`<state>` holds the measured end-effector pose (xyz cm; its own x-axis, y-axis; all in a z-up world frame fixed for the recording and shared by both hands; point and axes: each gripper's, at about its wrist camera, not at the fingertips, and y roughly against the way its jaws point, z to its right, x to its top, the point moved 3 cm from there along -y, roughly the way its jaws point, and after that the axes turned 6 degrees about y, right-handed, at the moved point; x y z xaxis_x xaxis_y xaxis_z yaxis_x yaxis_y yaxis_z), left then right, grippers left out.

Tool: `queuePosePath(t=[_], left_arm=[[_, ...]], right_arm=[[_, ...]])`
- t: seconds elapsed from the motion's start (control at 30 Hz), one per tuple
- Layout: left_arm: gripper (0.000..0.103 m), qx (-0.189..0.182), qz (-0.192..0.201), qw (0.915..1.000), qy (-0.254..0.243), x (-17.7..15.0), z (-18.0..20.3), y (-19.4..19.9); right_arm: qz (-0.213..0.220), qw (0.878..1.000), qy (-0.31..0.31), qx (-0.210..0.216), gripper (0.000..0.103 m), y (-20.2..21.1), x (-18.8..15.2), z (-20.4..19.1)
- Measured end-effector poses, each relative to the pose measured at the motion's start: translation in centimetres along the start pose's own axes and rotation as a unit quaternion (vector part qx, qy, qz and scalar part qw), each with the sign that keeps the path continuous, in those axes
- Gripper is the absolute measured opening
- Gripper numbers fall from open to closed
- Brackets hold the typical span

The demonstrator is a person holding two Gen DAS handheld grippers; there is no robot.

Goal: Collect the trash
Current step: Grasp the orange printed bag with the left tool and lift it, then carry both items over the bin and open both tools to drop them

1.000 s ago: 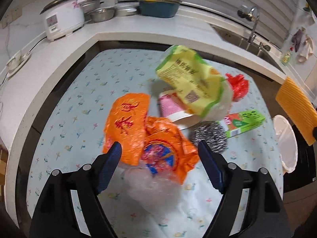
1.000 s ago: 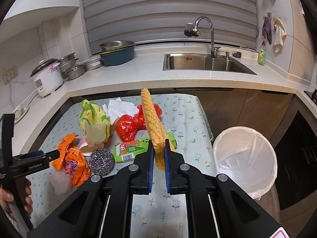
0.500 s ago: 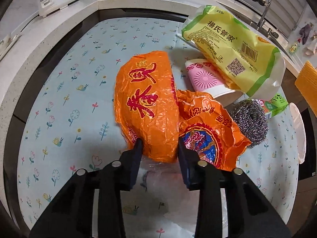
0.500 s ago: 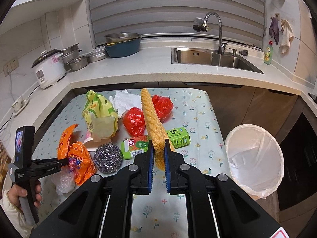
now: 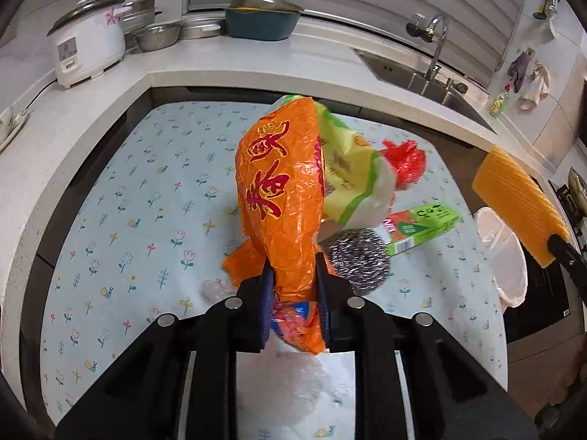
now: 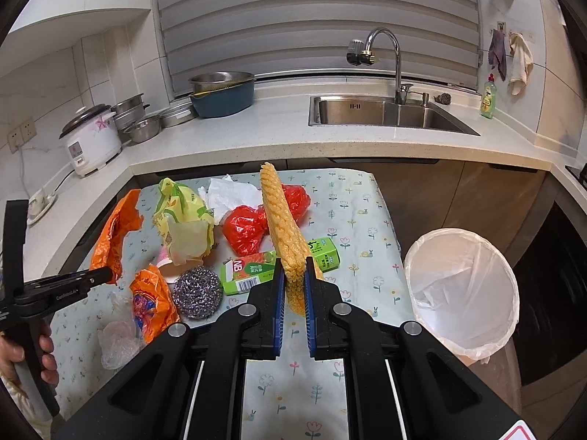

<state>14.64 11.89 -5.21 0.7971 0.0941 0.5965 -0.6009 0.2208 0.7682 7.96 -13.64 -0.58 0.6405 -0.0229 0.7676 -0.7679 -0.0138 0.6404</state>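
At far left, my left fingers, having just closed, pinch the orange wrapper by its lower end so it hangs clear of the flowered surface. Centre: yellow-green bag, steel scourer and green carton lie uncollected. Right of centre, my right fingers clamp a yellow sponge cloth edge-on, ready for the lined bin beside the surface at right.
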Motion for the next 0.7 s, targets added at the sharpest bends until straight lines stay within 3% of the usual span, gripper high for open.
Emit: queuePosePath(t=[0.3, 0.7], left_arm=[[0.02, -0.067, 0.007, 0.9951, -0.072, -0.9, 10.7, 1.6], [0.02, -0.14, -0.028, 0.9759, -0.166, -4.8, 23.5, 0.0]], right_arm=[[0.007, 0.999, -0.033, -0.027, 0.009, 2.1, -1.6, 5.4], [-0.002, 0.991, -0.092, -0.093, 0.009, 3.6, -4.3, 14.6]])
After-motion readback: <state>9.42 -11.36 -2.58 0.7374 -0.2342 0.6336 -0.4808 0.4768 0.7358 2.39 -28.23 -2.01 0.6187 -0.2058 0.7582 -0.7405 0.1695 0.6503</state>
